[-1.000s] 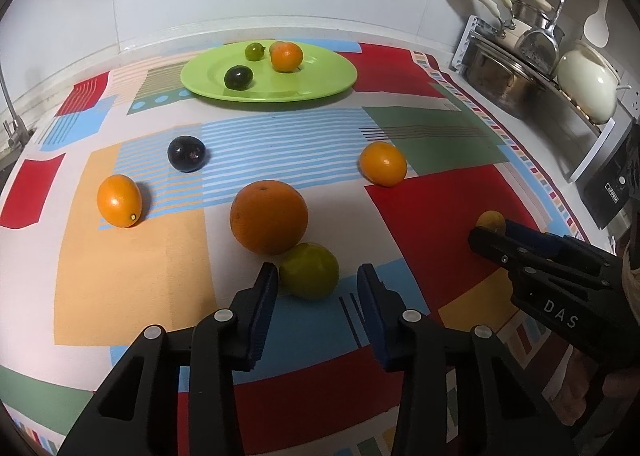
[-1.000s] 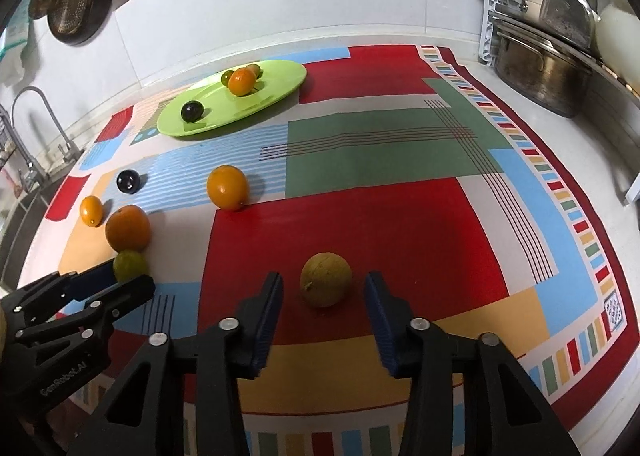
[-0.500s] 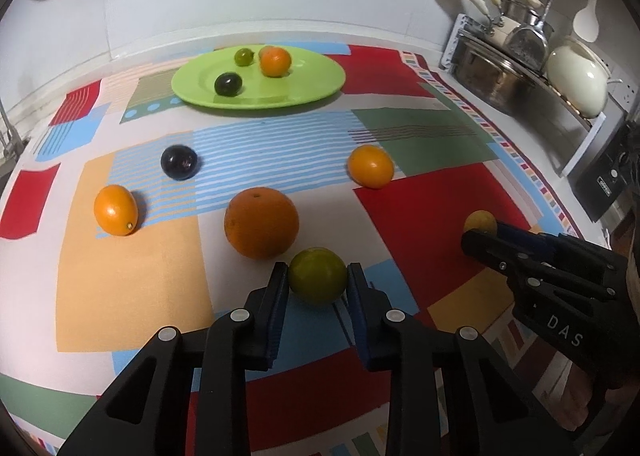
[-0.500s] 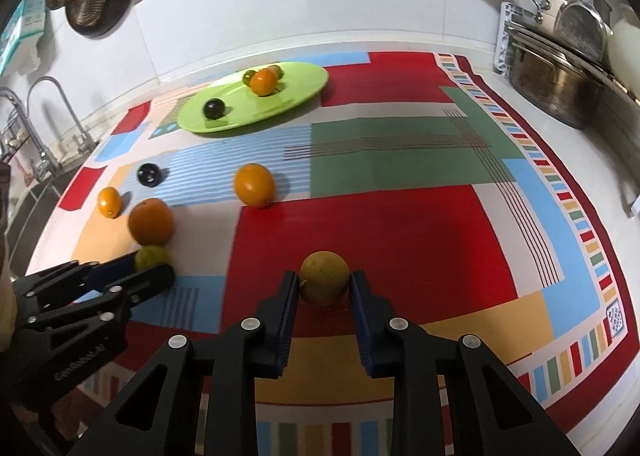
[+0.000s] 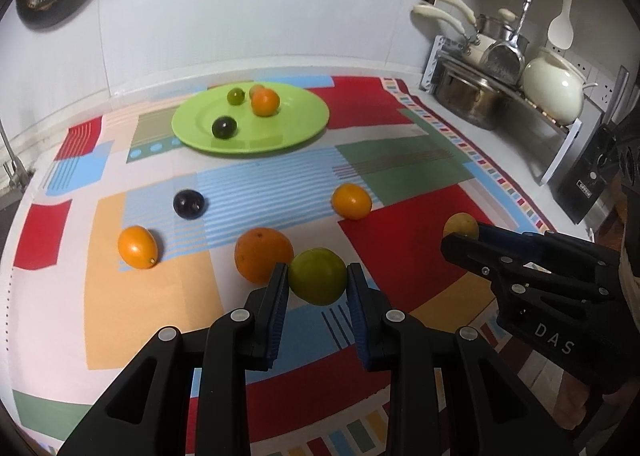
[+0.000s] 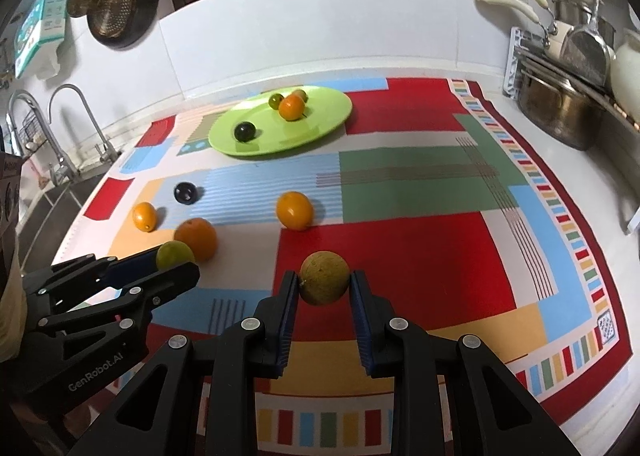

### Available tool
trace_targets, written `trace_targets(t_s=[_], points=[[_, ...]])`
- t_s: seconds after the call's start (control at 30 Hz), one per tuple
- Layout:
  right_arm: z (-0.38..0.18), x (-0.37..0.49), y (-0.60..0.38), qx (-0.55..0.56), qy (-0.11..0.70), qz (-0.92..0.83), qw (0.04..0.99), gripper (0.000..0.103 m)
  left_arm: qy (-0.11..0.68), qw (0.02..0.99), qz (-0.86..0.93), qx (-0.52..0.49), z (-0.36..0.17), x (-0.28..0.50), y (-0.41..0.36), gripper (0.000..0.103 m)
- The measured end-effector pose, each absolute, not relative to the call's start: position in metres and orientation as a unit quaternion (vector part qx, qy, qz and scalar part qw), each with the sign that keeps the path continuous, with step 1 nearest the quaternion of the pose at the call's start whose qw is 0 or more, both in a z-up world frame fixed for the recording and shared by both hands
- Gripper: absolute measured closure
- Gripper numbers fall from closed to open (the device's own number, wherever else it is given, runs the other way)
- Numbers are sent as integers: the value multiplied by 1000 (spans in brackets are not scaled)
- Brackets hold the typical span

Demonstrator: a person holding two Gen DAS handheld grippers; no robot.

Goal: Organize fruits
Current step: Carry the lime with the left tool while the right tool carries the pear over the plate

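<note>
Patchwork cloth (image 5: 400, 252) in red, blue, green, yellow and white across a pale counter (image 6: 576, 171), white backsplash behind. Sink taps (image 6: 60, 131) at the left edge; dish rack (image 5: 516, 95) with steel pot, cream kettle and pans at the right; strainer pan (image 6: 116, 3) hung on the wall.

Left tool (image 5: 318, 284) clamped on a green fruit (image 5: 318, 276), just beside a large orange (image 5: 260, 252). Right tool (image 6: 324, 288) clamped on a dull yellow fruit (image 6: 324, 276) over the red patch. Both fruits apparently raised slightly off the cloth.

Loose on the cloth: small orange fruit (image 5: 138, 247) at left, dark plum (image 5: 189, 203) on the blue stripes, another orange fruit (image 5: 352, 201) near the middle.

Lime-green plate (image 5: 296, 127) at the far end, bearing a dark fruit (image 5: 224, 127), a small green one (image 5: 236, 96), an orange one (image 5: 265, 102), and another mostly hidden behind it.
</note>
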State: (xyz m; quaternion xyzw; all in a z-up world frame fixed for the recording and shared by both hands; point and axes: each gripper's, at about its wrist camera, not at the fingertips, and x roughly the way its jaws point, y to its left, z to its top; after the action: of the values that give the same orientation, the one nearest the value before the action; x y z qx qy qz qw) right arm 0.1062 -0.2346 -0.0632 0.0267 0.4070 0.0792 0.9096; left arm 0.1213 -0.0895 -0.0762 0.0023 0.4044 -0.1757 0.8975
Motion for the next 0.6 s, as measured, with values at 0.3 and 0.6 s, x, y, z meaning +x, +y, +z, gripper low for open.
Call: trace_targets(t_s=[0.3,0.6], points=[[-41,100,-221,25,386,86,918,76,390,900,-194,4,-56,116,-79,74],[-24,100,-202,18,367,90,926,76,367,909,-195,7,-36,119,-62,74]])
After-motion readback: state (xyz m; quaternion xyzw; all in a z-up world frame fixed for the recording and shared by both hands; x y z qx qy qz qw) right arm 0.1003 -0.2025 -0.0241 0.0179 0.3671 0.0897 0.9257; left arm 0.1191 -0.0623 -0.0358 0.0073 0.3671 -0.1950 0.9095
